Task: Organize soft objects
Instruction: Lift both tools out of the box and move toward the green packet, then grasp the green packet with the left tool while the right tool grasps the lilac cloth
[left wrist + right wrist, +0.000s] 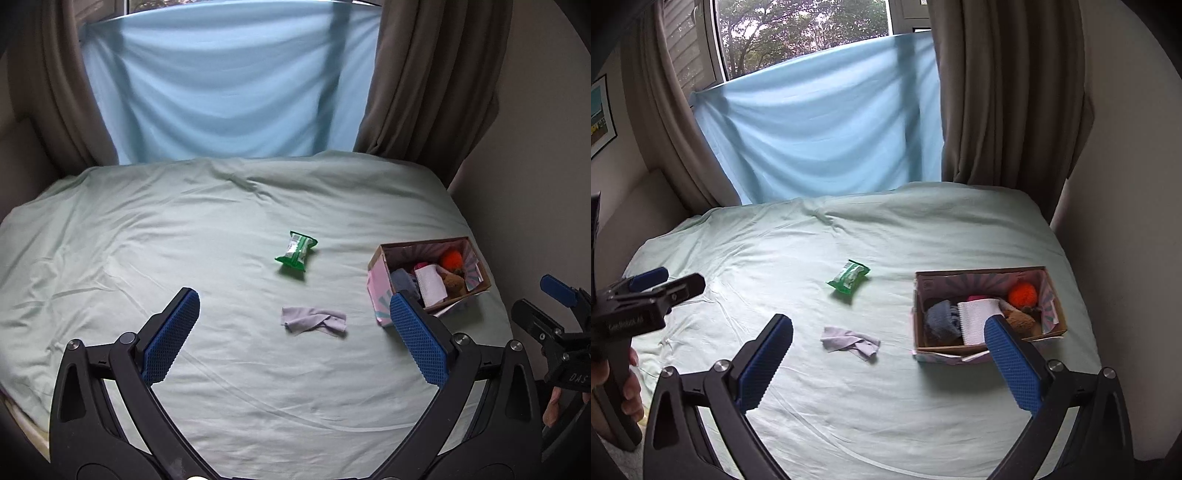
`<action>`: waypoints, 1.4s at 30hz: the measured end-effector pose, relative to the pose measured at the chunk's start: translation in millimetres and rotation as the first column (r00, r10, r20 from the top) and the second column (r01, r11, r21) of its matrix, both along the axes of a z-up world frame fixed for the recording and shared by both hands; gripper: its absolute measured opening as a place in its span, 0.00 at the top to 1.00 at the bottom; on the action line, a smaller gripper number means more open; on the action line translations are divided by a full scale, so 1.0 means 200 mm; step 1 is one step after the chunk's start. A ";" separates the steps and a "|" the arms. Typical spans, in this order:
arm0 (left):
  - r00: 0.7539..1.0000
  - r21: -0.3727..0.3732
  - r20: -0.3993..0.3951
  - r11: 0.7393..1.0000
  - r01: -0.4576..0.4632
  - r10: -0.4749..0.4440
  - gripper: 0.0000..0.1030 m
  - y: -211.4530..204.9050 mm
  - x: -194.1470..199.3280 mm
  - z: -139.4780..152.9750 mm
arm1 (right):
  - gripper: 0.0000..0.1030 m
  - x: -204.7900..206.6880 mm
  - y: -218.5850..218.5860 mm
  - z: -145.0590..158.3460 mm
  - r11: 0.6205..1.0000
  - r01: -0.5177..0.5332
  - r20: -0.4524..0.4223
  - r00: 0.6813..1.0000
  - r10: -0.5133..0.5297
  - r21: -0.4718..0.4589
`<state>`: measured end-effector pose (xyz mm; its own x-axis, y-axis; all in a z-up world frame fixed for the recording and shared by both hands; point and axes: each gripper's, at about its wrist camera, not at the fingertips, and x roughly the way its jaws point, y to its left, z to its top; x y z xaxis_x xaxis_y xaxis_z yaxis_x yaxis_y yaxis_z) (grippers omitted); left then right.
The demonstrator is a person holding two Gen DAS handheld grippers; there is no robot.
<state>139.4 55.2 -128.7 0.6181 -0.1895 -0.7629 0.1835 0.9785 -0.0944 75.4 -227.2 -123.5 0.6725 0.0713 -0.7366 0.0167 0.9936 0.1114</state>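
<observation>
Left wrist view: both the left gripper (293, 334) and right gripper (888, 363) hang spread wide, empty. Nearest lies the grey cloth (313, 320), the green packet (296, 252) farther, the box (1054, 295) rightward. Likely next: pinch the cloth low.

The right gripper's finger (1012, 365) hides the box's (1049, 284) near corner; the print on the green packet (848, 281) is too small to read.

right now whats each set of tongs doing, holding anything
Left tongs: open, holding nothing, above the bed sheet.
Right tongs: open, holding nothing.
</observation>
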 end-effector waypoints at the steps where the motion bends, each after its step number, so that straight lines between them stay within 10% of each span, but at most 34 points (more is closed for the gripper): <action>1: 1.000 0.000 -0.004 1.000 0.006 -0.006 0.00 0.03 0.02 -0.01 | 0.00 0.01 0.04 -0.02 1.000 0.002 -0.001 1.000 -0.002 0.002; 15: 0.988 -0.009 -0.091 0.992 0.128 -0.128 0.00 0.19 0.47 -0.38 | 0.00 0.20 0.32 -0.43 0.995 0.095 -0.055 0.994 -0.094 0.015; 42: 0.910 0.079 -0.285 0.938 0.337 -0.303 0.01 -0.35 1.37 -1.55 | 0.00 0.61 0.52 -1.75 0.995 0.098 -0.238 0.967 -0.093 0.011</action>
<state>414.2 -14.5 -439.3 0.3130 -0.2368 -0.9197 0.4736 0.8783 -0.0650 197.9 -124.2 -473.2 0.4834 0.0331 -0.8748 0.1402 0.9835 0.1147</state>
